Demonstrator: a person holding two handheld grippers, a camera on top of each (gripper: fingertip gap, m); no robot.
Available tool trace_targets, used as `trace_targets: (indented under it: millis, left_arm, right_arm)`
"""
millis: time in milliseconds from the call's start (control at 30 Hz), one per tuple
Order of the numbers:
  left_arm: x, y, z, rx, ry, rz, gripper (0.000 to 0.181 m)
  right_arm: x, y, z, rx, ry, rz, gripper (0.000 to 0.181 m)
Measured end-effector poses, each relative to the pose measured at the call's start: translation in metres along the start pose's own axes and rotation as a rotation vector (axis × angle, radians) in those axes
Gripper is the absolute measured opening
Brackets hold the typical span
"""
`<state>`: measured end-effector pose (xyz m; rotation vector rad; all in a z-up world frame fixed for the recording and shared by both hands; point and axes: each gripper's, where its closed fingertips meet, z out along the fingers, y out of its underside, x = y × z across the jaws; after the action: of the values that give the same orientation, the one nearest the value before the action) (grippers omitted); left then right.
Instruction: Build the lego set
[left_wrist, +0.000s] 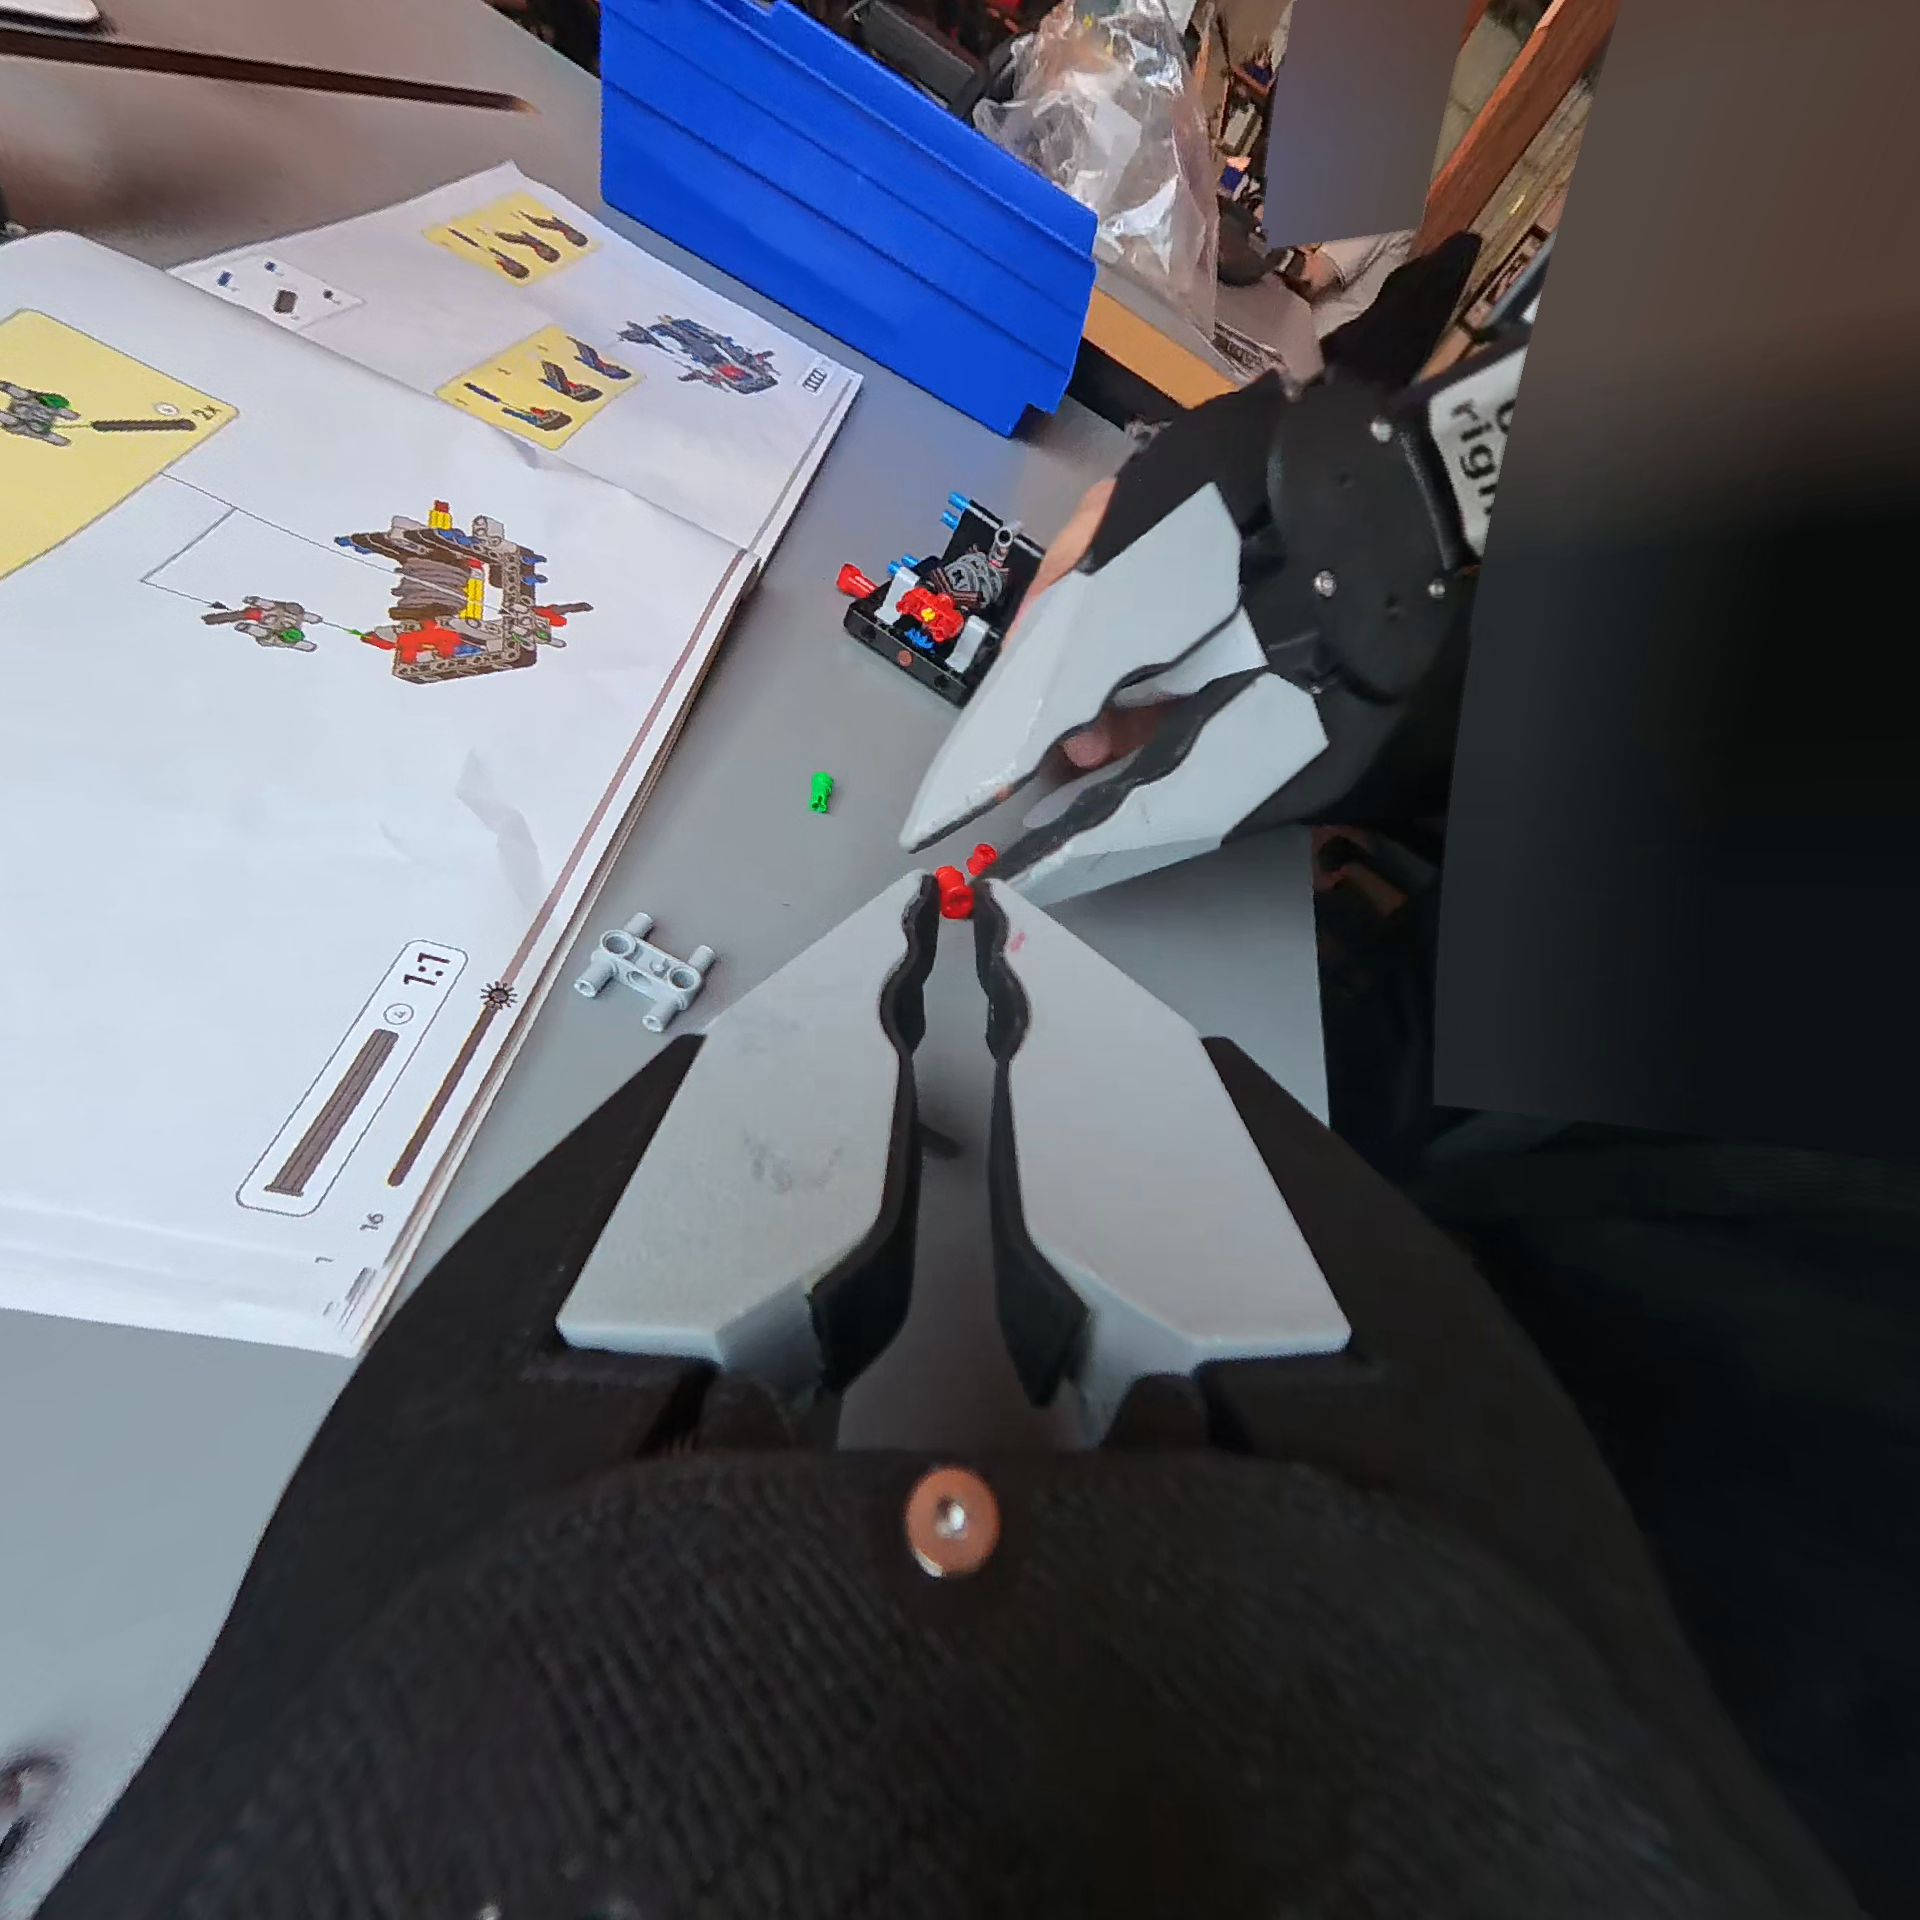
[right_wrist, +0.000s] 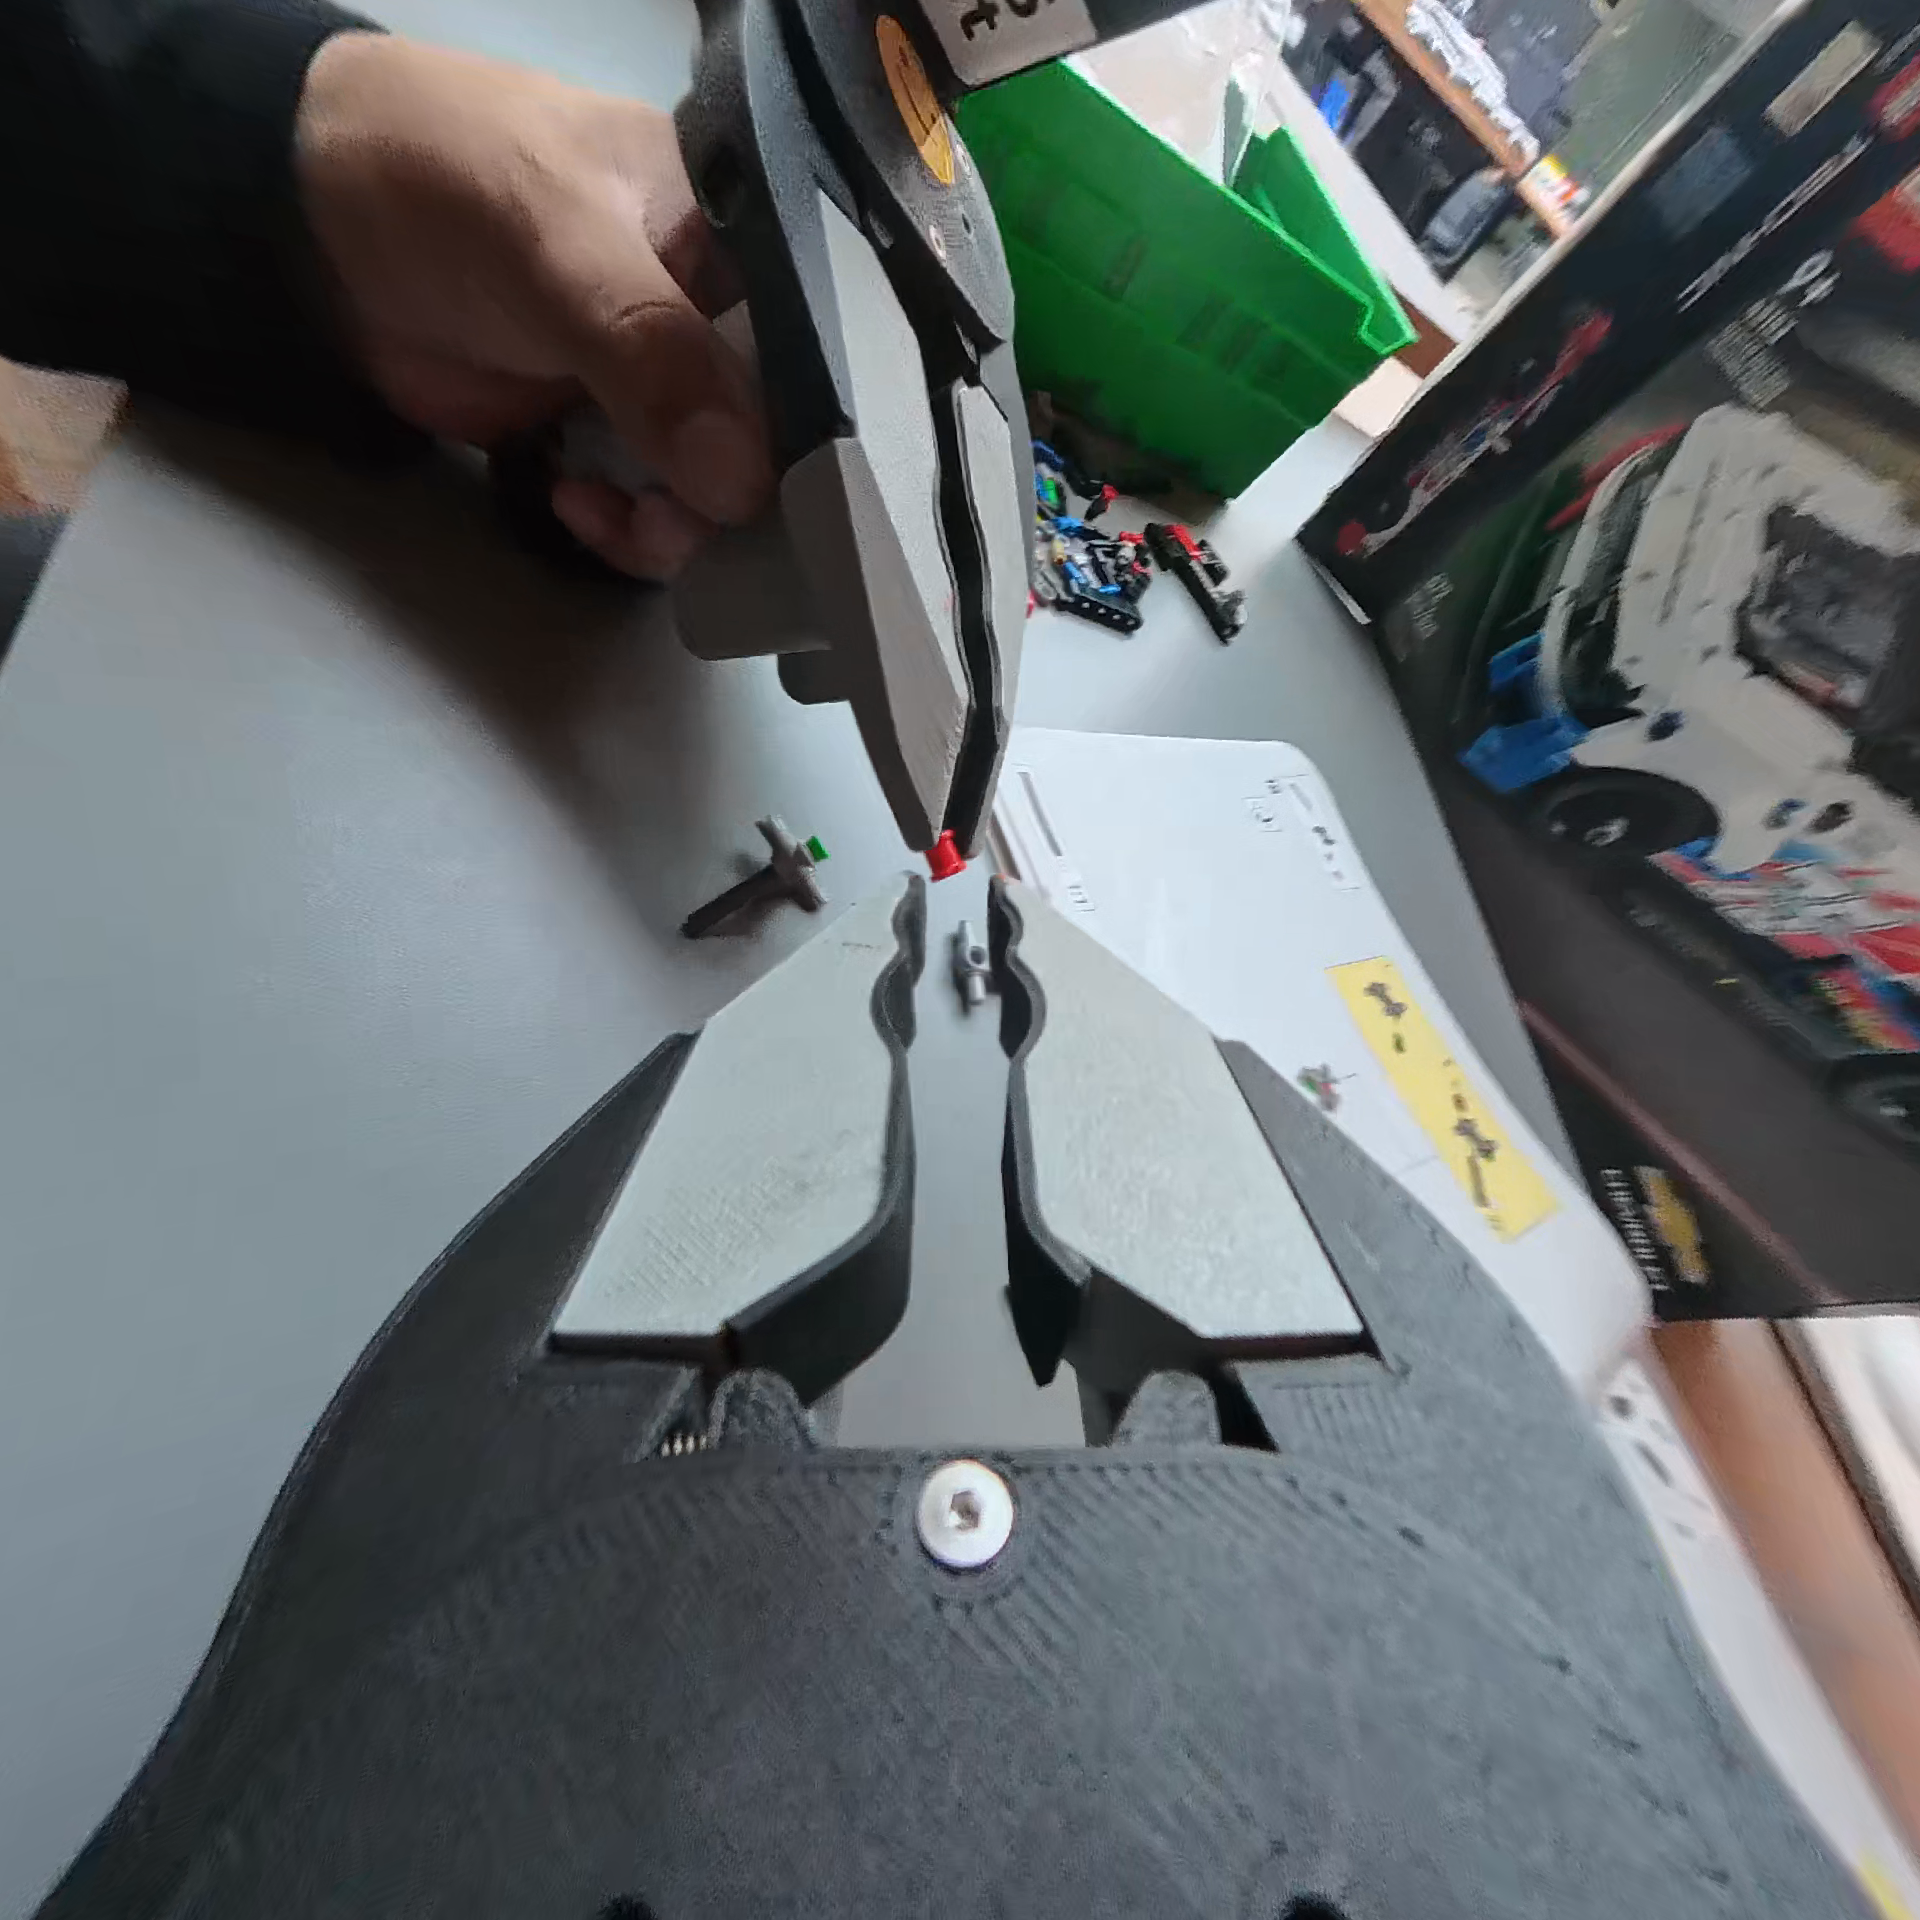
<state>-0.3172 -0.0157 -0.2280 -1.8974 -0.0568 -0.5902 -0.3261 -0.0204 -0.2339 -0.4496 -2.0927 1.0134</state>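
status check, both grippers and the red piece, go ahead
Left gripper shut on red pin, held above the table. Right gripper open, empty, tips at the pin. Second red piece beside it. Nothing in the way.

We see a small red pin (left_wrist: 953, 894) pinched at the left claw (left_wrist: 956, 891) tips; a second red pin (left_wrist: 982, 858) just beside it; a grey connector (left_wrist: 646, 971) flat on the desk
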Motion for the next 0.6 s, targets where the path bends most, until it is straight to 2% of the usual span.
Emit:
trace_targets:
  millis: [200,500,600]
  left_arm:
    - [0.0040,0.0029,0.0002,-0.012,0.015,0.002,0.004]
    - [0.0029,0.0018,0.0010,-0.001,0.025,-0.039,0.004]
    - [0.0005,0.0020,0.0013,-0.001,0.021,-0.063,0.004]
  right_arm:
    - [-0.0049,-0.0006,0.0013,-0.039,0.072,-0.173,0.004]
    - [-0.0031,-0.0024,0.0015,-0.043,0.113,-0.227,0.004]
    - [-0.0024,-0.0010,0.0030,-0.041,0.096,-0.184,0.004]
